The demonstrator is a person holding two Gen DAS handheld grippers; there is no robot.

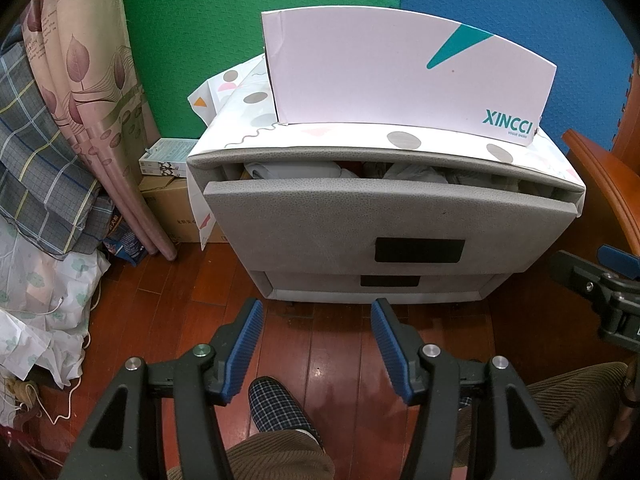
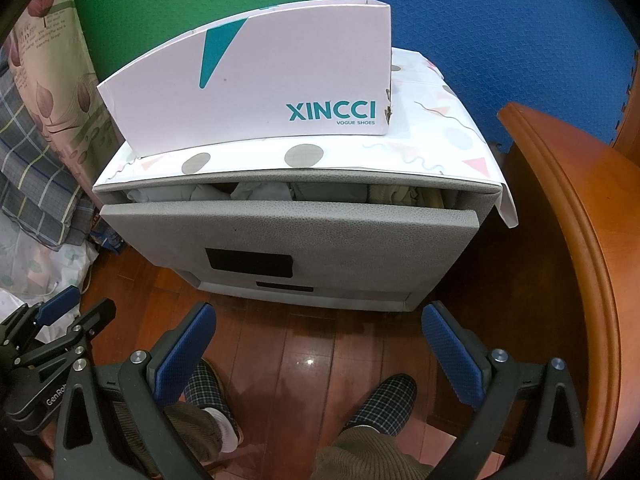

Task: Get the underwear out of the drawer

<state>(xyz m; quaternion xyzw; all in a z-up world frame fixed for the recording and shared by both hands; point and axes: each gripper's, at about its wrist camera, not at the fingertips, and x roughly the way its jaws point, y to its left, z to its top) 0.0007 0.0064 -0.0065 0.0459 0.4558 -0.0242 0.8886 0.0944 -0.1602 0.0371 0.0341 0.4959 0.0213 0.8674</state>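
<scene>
Grey drawer (image 1: 392, 216) is seen slightly ajar, underwear (image 1: 304, 170) inside; left gripper (image 1: 316, 312) and right gripper (image 2: 320, 316) are held apart, empty

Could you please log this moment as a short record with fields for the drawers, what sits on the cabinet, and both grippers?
top drawer: pulled partly out, crumpled light clothes visible in the gap
lower drawer: closed
on cabinet: white shoe box on a patterned cover
left gripper: open, empty, above the wooden floor, short of the cabinet
right gripper: open, empty, also short of the cabinet
task progress: nothing taken out yet
</scene>
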